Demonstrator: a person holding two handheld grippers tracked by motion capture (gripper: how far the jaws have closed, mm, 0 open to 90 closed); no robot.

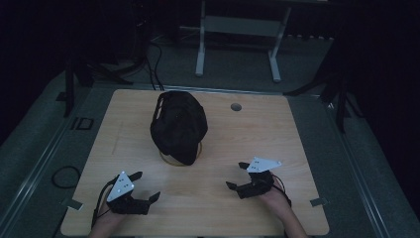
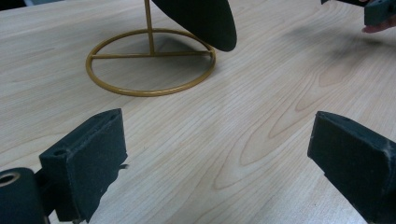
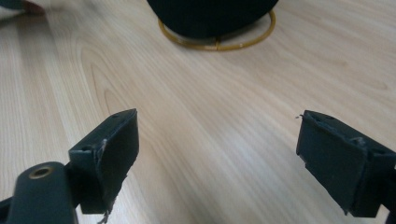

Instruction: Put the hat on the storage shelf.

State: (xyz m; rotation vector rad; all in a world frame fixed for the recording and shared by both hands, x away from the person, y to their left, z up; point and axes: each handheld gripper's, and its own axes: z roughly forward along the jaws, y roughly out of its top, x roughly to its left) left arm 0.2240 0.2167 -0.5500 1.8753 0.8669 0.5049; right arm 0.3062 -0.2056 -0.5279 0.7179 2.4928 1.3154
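Black cap [image 1: 178, 126] sits on gold wire stand [image 2: 150, 63], mid worktop [image 1: 297, 148]. Left hand-held gripper [image 1: 147, 186] and right hand-held gripper [image 1: 236, 175] both wide open, empty, near front edge, well apart from cap.

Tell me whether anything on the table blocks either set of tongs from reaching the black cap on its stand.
Nothing visible does. Bare wood lies between the left tongs, the right tongs and the cap on its gold stand. Both are open.
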